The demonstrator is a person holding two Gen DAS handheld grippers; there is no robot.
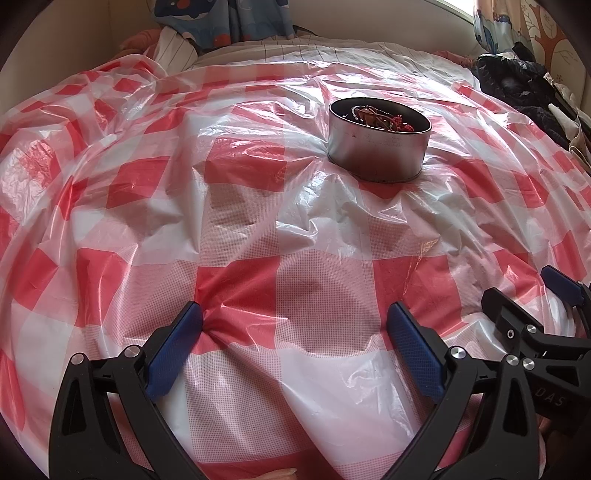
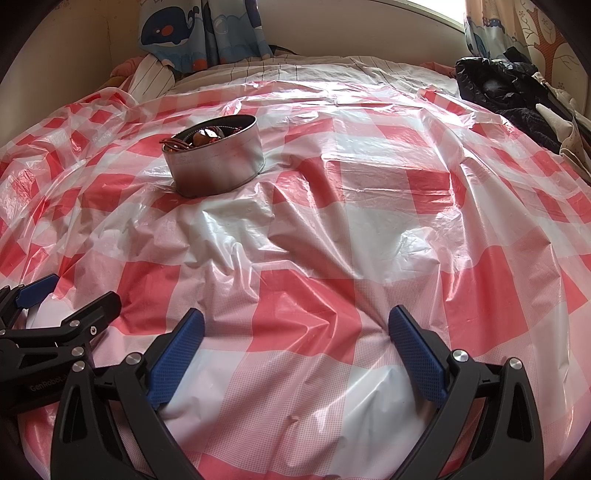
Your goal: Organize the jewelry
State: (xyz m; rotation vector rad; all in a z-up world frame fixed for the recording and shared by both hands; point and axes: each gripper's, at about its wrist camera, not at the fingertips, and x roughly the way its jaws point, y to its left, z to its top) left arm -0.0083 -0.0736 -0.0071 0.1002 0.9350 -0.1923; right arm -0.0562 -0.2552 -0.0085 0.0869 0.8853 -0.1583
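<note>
Left fingers: spread wide apart, nothing between the blue pads (image 1: 173, 354), tips low over the cloth.
Left gripper (image 1: 295, 325): hovering at the near edge of the bed, pointing at the tin up ahead and a touch to its right.
Right fingers: also wide apart, blue pads (image 2: 417, 354) bare, no grip on anything.
Right gripper (image 2: 295, 326): sits just beside its partner, side by side at the near edge; the tin is ahead and off to its left.
Cloth: a crinkly red-and-white checked plastic sheet (image 1: 236, 280) covers the bed, puckered and shiny under both tools.
Tin: a round metal tin (image 1: 378, 151) stands upright on the sheet, lid off, well apart from both grippers.
Jewelry: a tangle of reddish-brown pieces (image 1: 376, 116) lies inside the tin; single pieces are too small to tell apart.
Far side: striped bedding (image 2: 258, 68) peeks out past the sheet, a whale-print curtain (image 2: 173, 33) hangs behind.
Right corner: a heap of dark clothing (image 2: 517, 96) rests at the bed's far right.
</note>
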